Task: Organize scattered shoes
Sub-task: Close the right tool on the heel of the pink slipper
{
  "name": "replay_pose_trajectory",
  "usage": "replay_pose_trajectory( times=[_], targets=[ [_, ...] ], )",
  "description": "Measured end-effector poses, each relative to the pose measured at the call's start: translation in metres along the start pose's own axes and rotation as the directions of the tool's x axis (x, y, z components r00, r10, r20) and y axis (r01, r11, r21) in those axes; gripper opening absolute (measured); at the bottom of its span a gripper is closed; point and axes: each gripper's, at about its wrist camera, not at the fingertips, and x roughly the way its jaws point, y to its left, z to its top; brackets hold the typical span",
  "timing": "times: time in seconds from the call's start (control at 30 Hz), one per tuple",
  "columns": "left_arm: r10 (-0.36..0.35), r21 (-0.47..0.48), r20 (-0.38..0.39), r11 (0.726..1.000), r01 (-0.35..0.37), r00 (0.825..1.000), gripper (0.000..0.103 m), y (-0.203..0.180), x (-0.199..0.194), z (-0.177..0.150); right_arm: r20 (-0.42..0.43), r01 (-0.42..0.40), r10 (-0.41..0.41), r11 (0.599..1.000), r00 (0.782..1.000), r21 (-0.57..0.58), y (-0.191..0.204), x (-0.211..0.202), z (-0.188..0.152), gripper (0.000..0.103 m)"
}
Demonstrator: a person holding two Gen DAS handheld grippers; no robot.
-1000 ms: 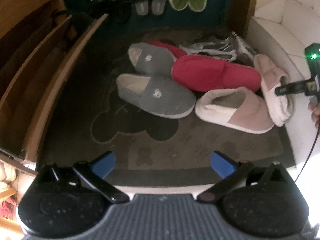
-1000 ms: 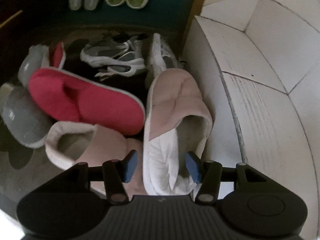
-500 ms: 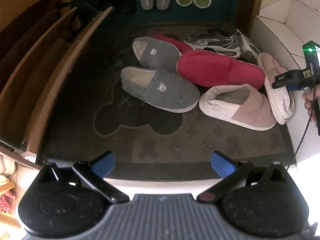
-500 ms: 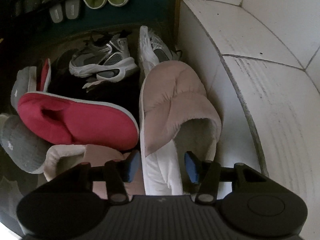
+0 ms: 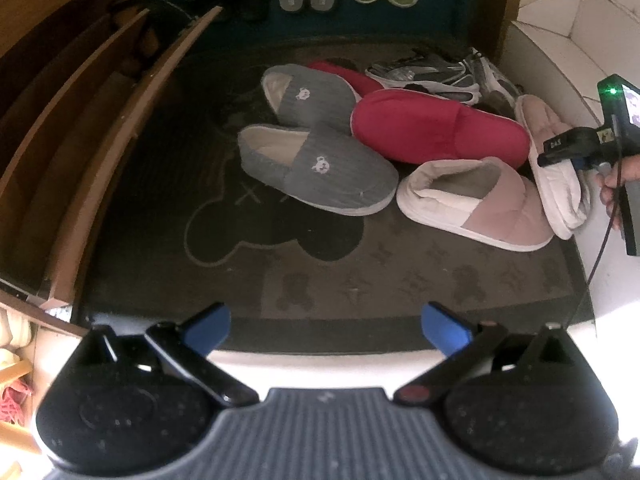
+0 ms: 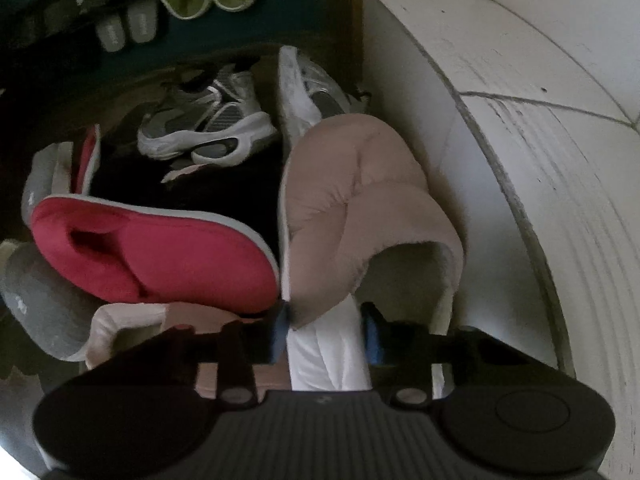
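1. Right wrist view: the right gripper (image 6: 325,334) has its jaws pinched on the white heel collar of the tilted pink slipper (image 6: 360,208), which leans against the white step (image 6: 540,160), presumably to lift it beside its mate (image 5: 476,200).
2. Left gripper (image 5: 324,326) hangs spread wide and empty above the mat (image 5: 360,280).
3. Half a second earlier the right jaws stood apart around that collar; they have since closed.

Dark patterned rug (image 5: 328,280), wooden shelving (image 5: 80,128) (left)
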Motion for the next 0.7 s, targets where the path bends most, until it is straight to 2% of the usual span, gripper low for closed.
replay_pose_trajectory(
  times=[0.4, 0.53, 0.7],
  targets=[
    [0.008, 0.001, -0.002, 1.000, -0.008, 1.000, 0.103, -0.0022, 0.0024, 0.0005, 0.010, -0.036, 0.036, 0.999, 0.999, 0.033, -0.0071, 0.0008, 0.0041, 0.030],
    [0.011, 0.016, 0.002, 1.000, -0.011, 1.000, 0.103, -0.0032, 0.0018, -0.0004, 0.031, -0.036, 0.036, 0.999, 0.999, -0.013, -0.0023, -0.0013, 0.0031, 0.024],
    [0.015, 0.023, 0.007, 1.000, -0.015, 1.000, 0.103, -0.0036, 0.0009, -0.0013, 0.042, -0.064, 0.064, 0.998, 0.997, 0.001, -0.0059, -0.0066, 0.0043, 0.018]
  ],
)
